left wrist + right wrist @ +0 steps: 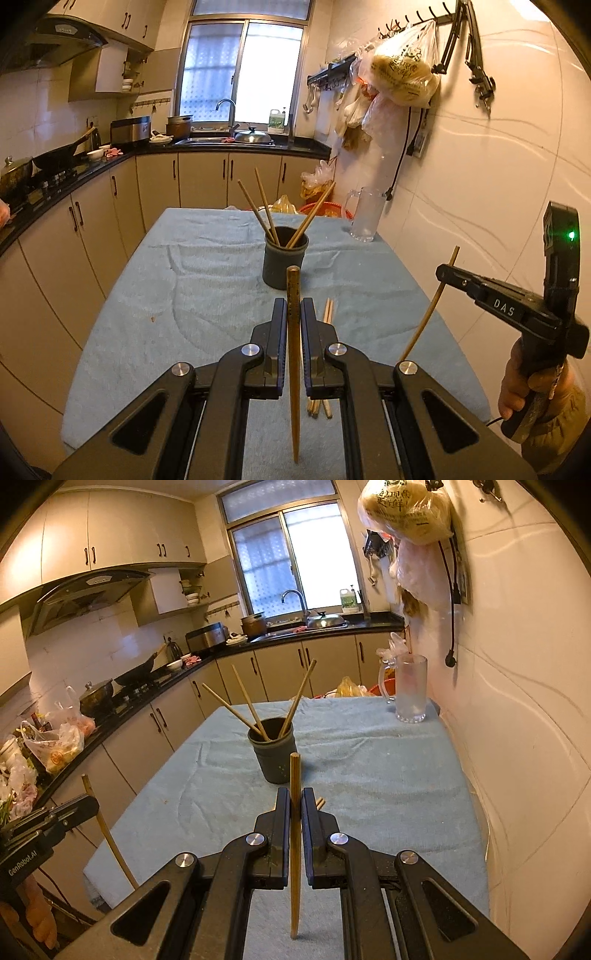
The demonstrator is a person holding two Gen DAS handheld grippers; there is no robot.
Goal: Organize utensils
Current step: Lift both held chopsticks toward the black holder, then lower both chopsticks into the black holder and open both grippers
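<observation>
Left gripper (293,306) is clamping a brown wooden chopstick (293,369) upright; right gripper (294,795) is gripping a paler bamboo chopstick (294,849), likewise standing vertical, before the dark cylindrical cup (273,753).

The tabletop (207,280) wore a matt, wrinkled light-blue cloth. The cup (284,258) looked like dull grey plastic, perhaps rubbery. The chopsticks (293,332) were bare wood or bamboo, slightly worn. Each tool (295,805) was matt black plastic with shiny metal pivot pins. The mug (410,690) was frosted glass. The wall tiles (498,147) were glossy.
</observation>
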